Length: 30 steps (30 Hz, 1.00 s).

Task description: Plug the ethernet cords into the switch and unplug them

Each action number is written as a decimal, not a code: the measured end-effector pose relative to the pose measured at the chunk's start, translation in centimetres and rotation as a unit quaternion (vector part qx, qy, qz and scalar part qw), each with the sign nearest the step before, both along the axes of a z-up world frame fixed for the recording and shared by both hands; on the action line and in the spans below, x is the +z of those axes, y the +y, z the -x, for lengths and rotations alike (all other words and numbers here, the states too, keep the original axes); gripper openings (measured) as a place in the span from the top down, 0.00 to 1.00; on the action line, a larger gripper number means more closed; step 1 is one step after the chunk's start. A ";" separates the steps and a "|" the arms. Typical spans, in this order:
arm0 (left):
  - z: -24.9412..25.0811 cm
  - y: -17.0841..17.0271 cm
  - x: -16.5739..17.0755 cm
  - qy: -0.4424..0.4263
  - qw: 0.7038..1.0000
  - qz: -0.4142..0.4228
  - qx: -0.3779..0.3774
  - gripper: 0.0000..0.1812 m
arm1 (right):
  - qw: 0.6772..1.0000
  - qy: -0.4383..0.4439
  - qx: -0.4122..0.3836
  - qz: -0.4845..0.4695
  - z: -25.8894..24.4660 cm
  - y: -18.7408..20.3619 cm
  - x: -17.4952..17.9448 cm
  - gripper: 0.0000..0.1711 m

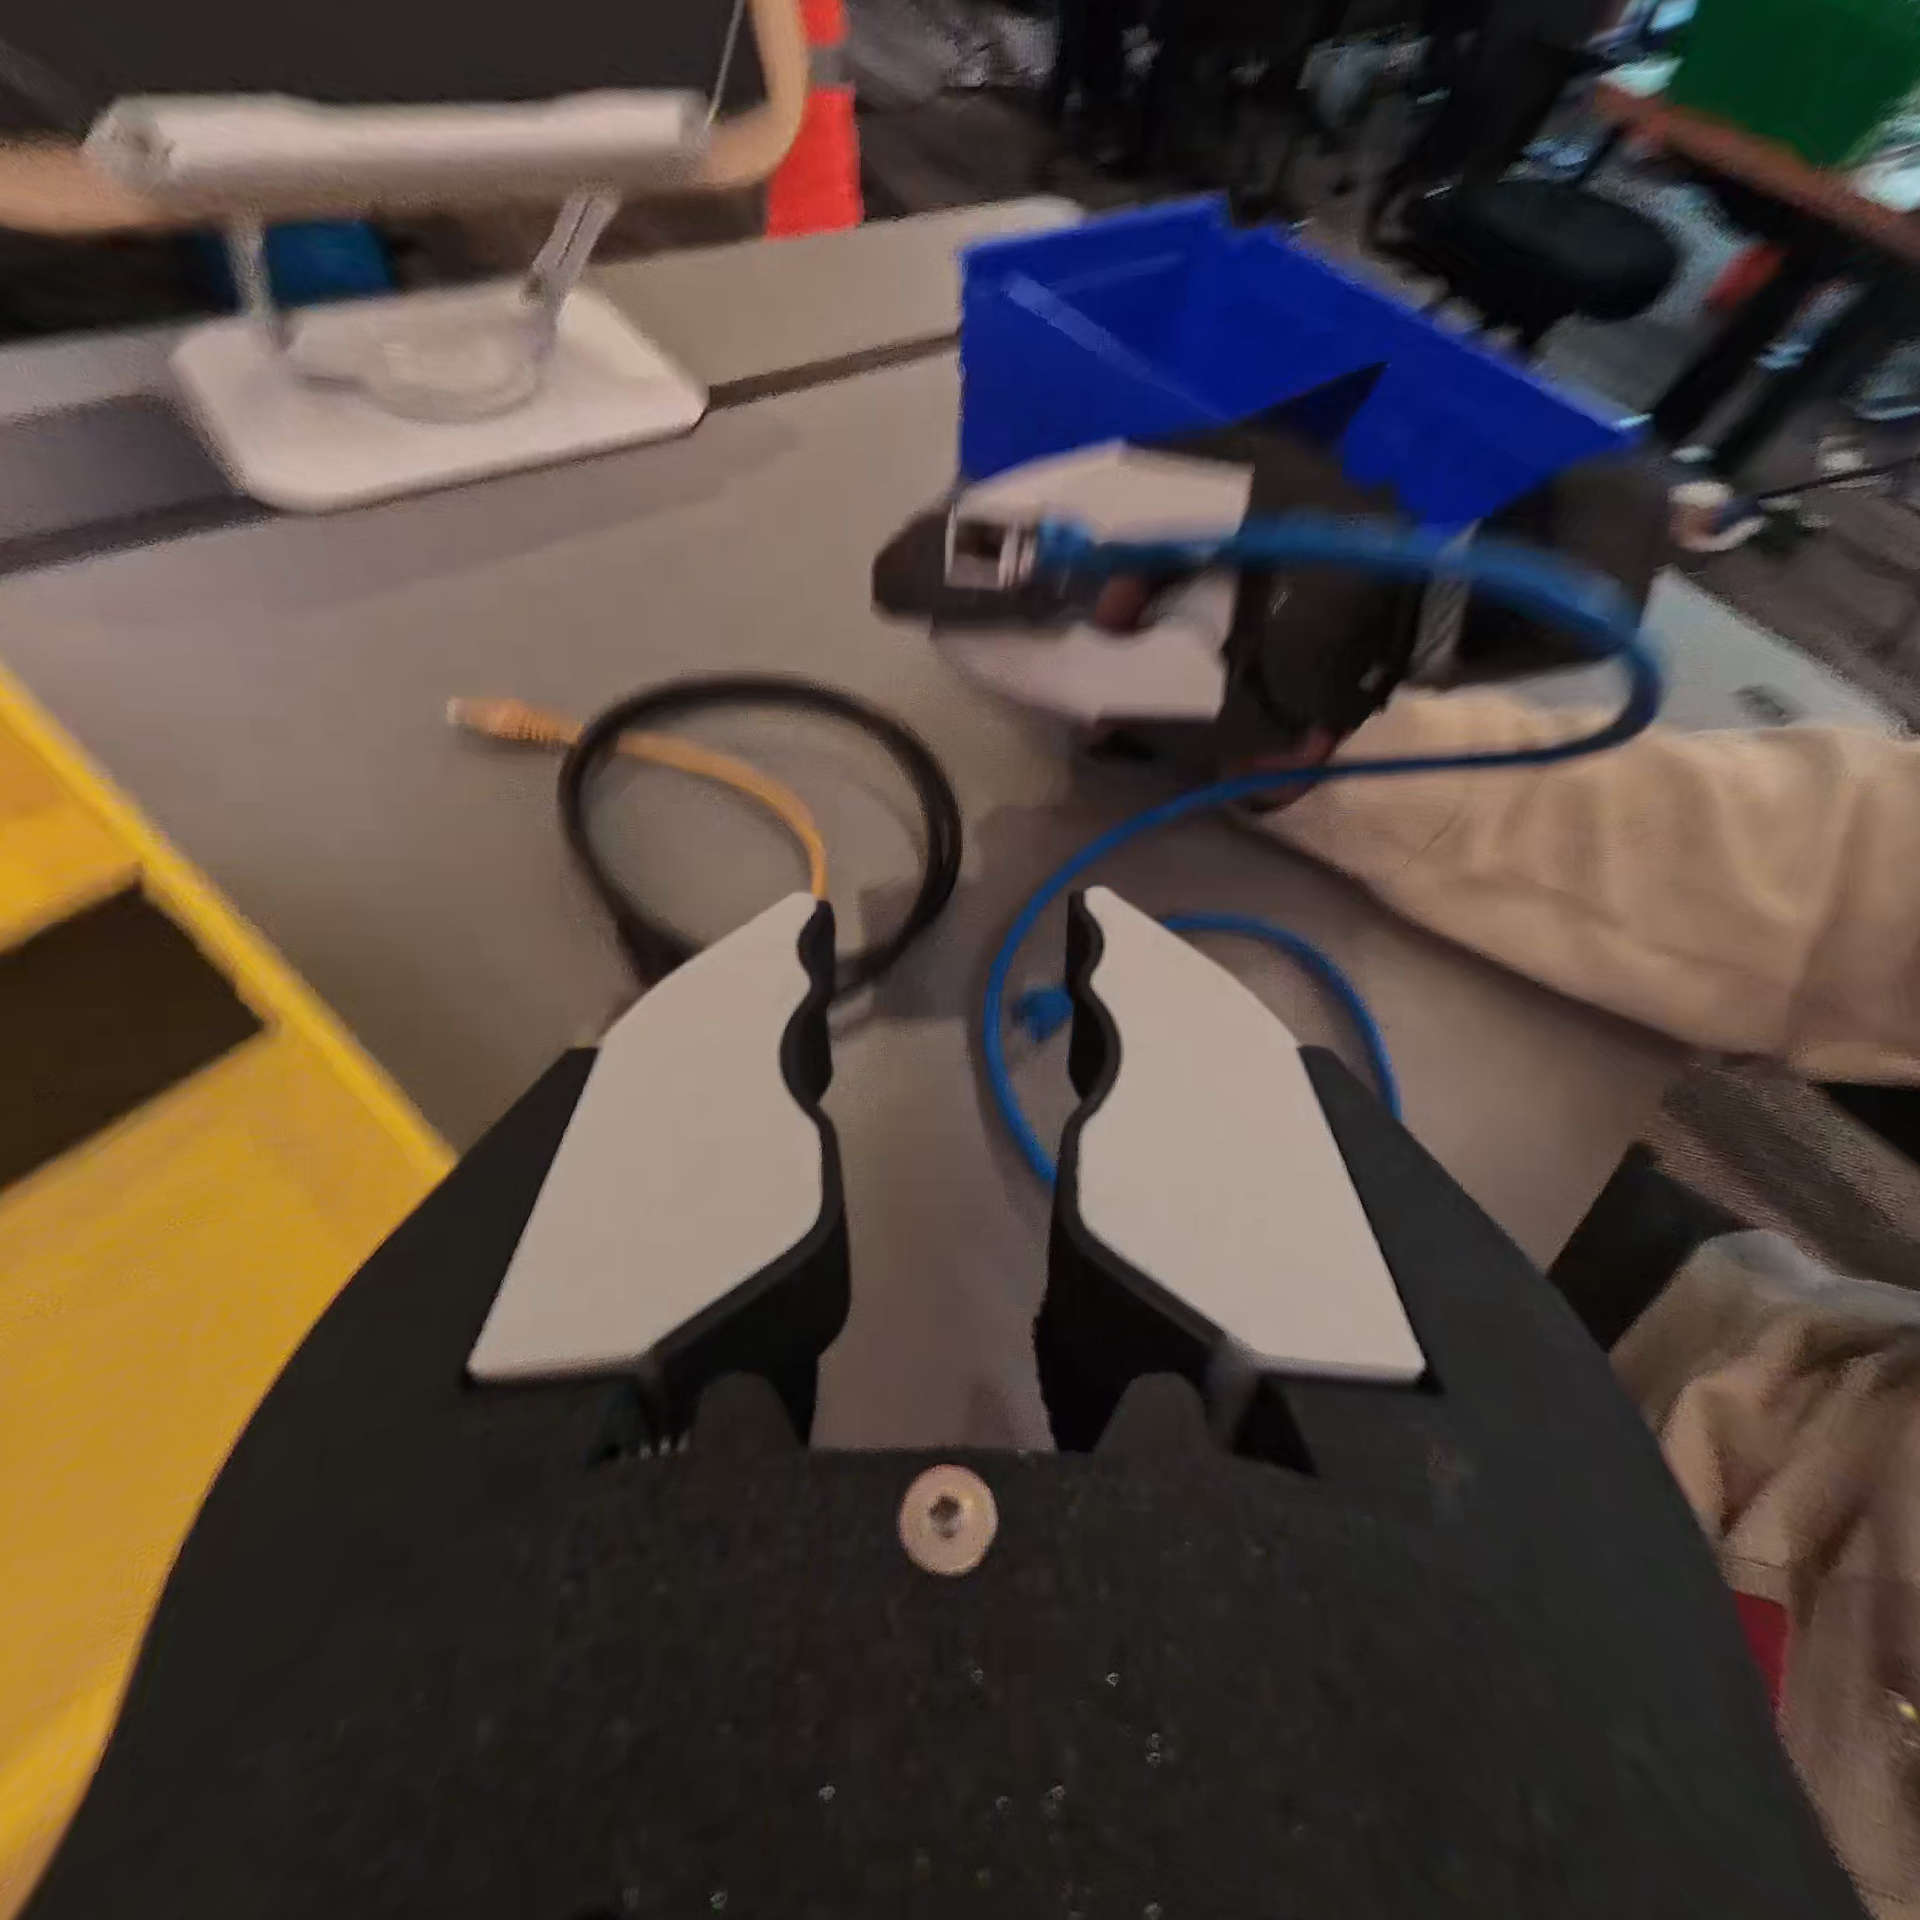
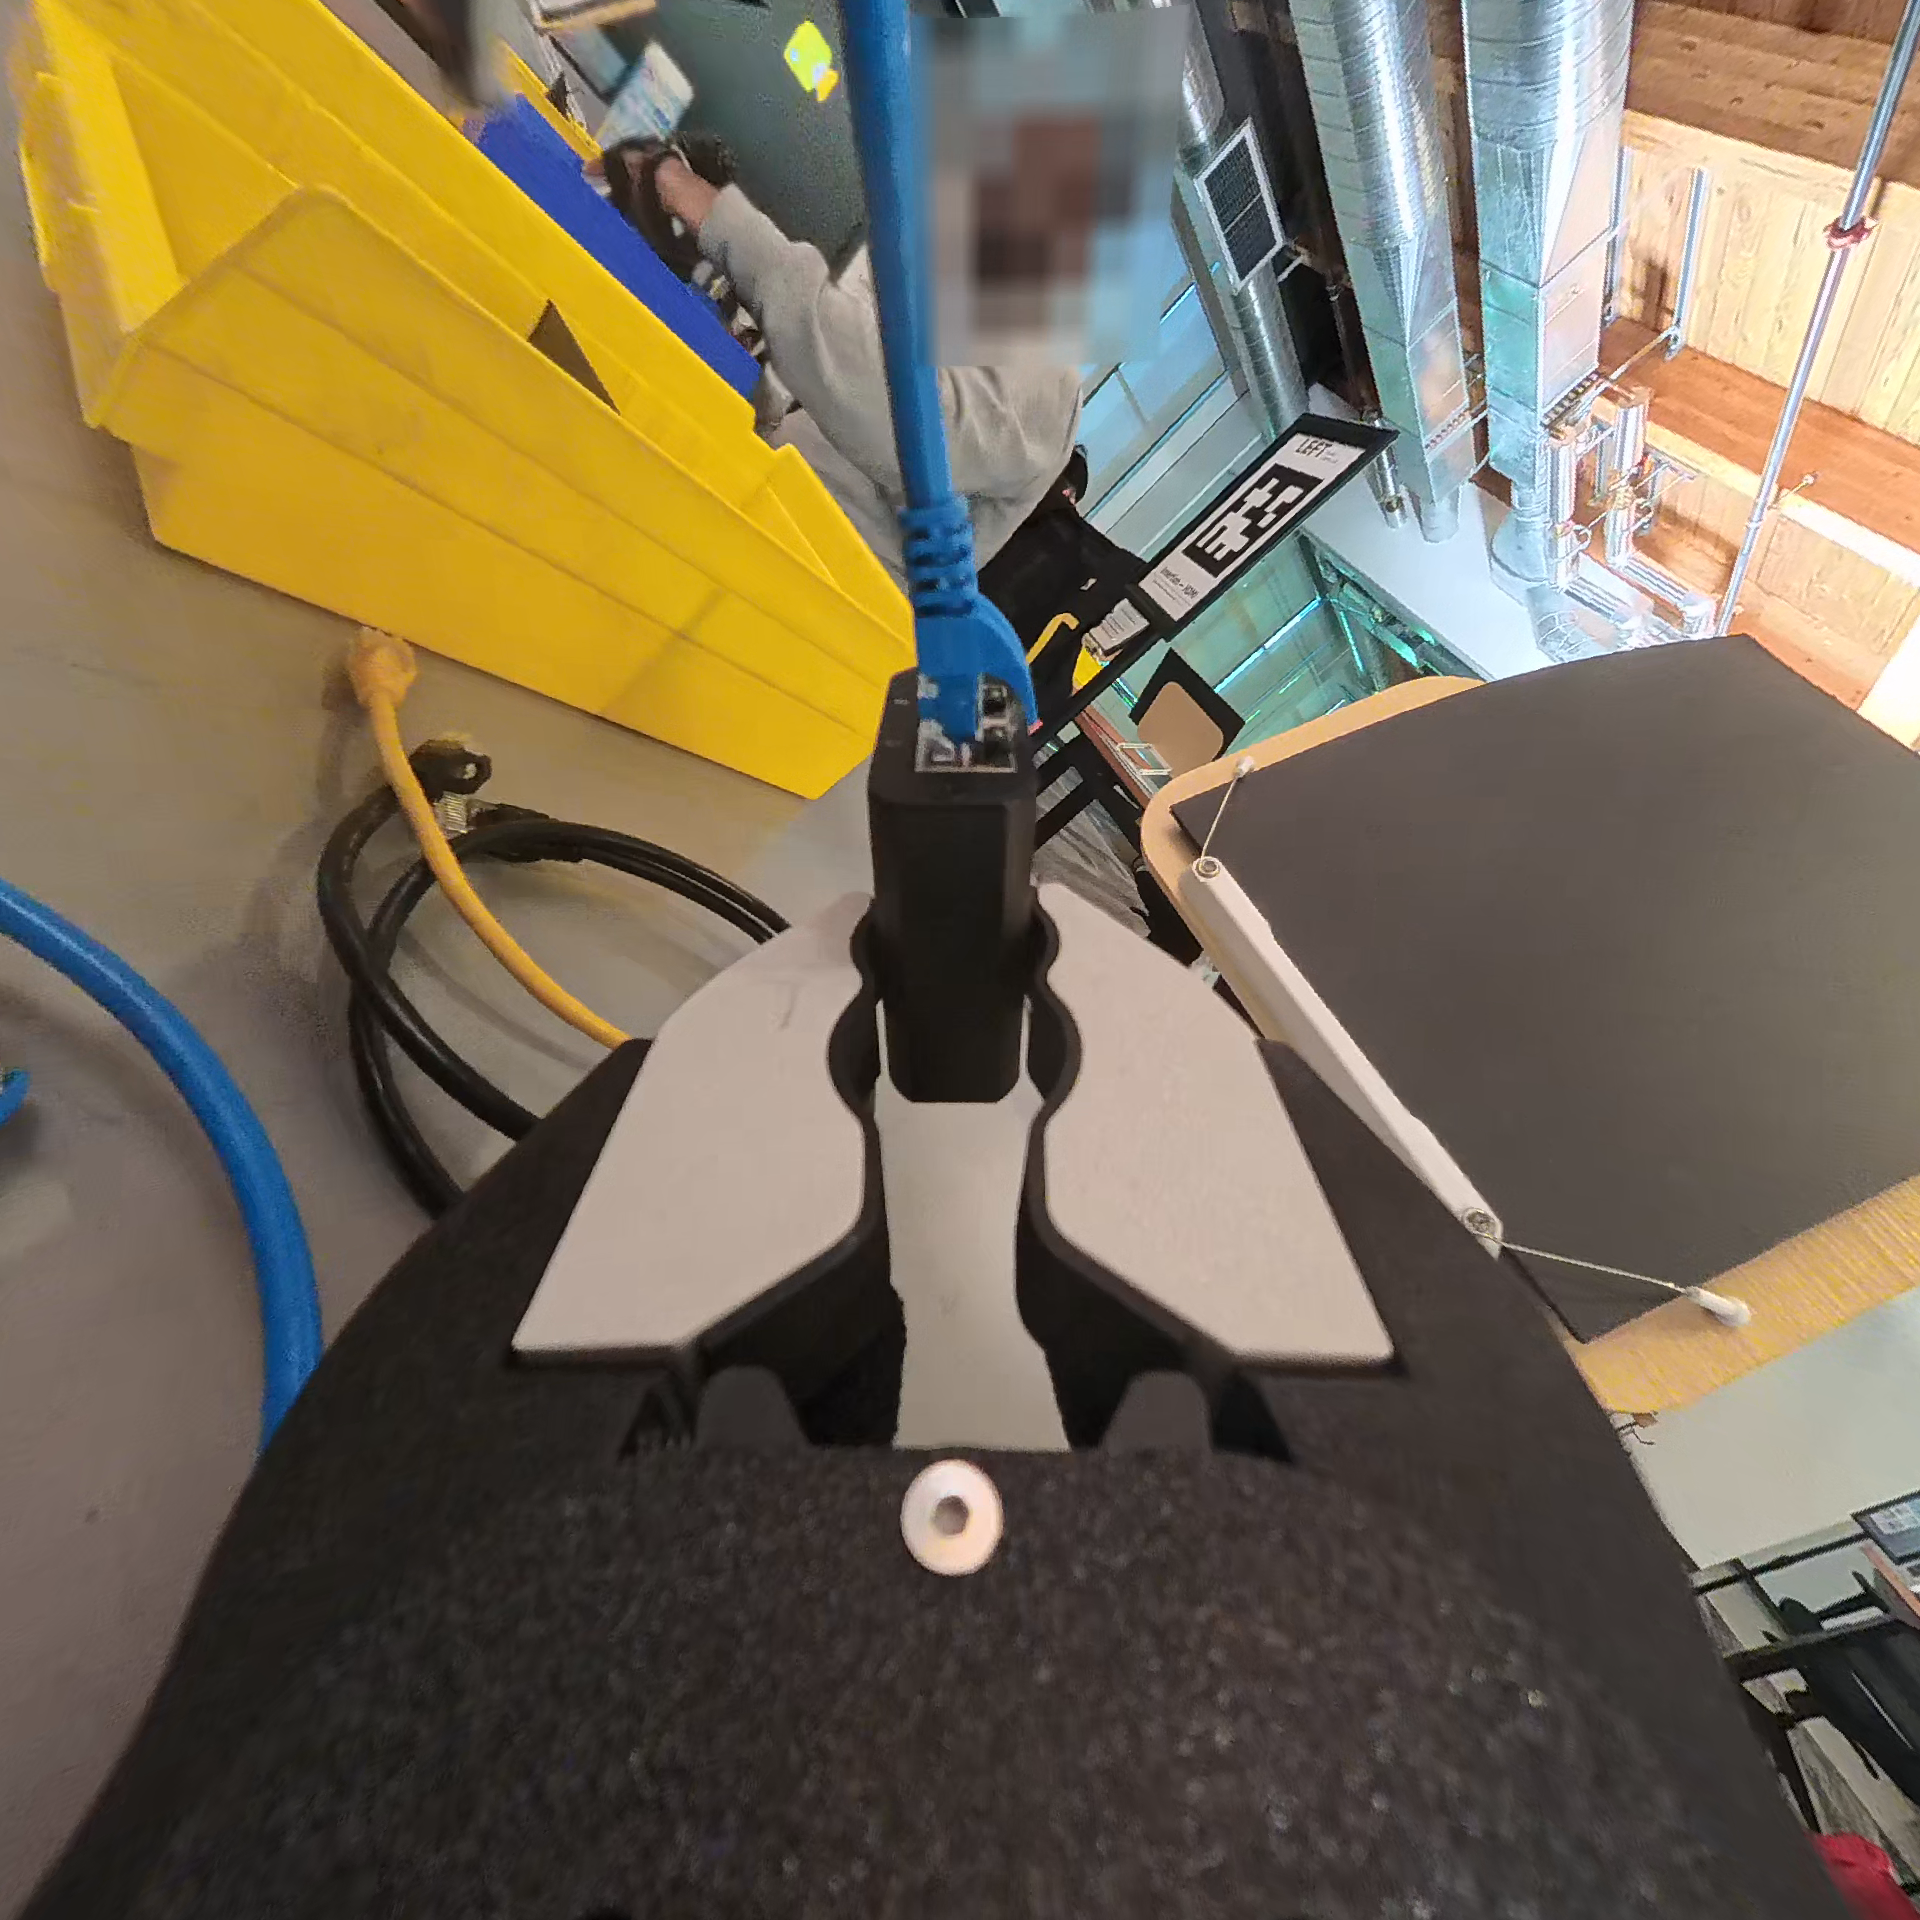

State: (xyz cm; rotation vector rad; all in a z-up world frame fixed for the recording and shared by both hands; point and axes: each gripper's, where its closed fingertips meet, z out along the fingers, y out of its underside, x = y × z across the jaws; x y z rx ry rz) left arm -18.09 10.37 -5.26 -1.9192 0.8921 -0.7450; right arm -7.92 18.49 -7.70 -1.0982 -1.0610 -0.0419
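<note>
Right gripper [image 2: 951, 997] pinches black switch [image 2: 951, 883], lifted off table [image 2: 125, 727], port end pointing away from camera

One blue cord [image 2: 909, 312] plugged into switch port; rest of it loops down to table, free plug [image 1: 1036, 1010] lying by left fingertips

Left gripper [image 1: 951, 935] holds nothing, fingers spread, hovering over table near cords

Three cords counted: one blue, one yellow [image 2: 447, 862], one black [image 2: 416, 987]; yellow and black lie together on table, unplugged

Bins: several yellow bins [image 2: 416, 416] stacked, one blue bin [image 1: 1195, 343] behind switch
</note>
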 end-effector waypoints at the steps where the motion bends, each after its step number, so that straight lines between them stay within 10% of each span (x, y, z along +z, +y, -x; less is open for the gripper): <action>1: 1.2 -0.8 -1.9 0.021 0.999 0.004 0.037 0.77 | 1.000 -0.001 0.000 0.000 0.0 0.0 0.0 0.86; 7: 9.6 1.5 -6.5 0.108 0.960 -0.029 0.256 0.74 | 1.000 -0.002 0.004 0.005 0.2 0.0 -0.2 0.86; 11: 9.2 3.8 -8.5 0.106 0.959 0.012 0.261 0.72 | 1.000 0.000 0.003 0.011 0.1 0.1 -0.3 0.86; 18: 13.0 6.8 -8.6 0.167 0.936 0.018 0.310 0.99 | 1.000 -0.001 0.004 0.013 0.2 0.1 -0.4 0.86; 30: 22.8 7.8 -8.8 0.102 0.925 0.059 0.361 0.98 | 1.000 0.001 0.007 0.020 0.2 0.2 -0.5 0.86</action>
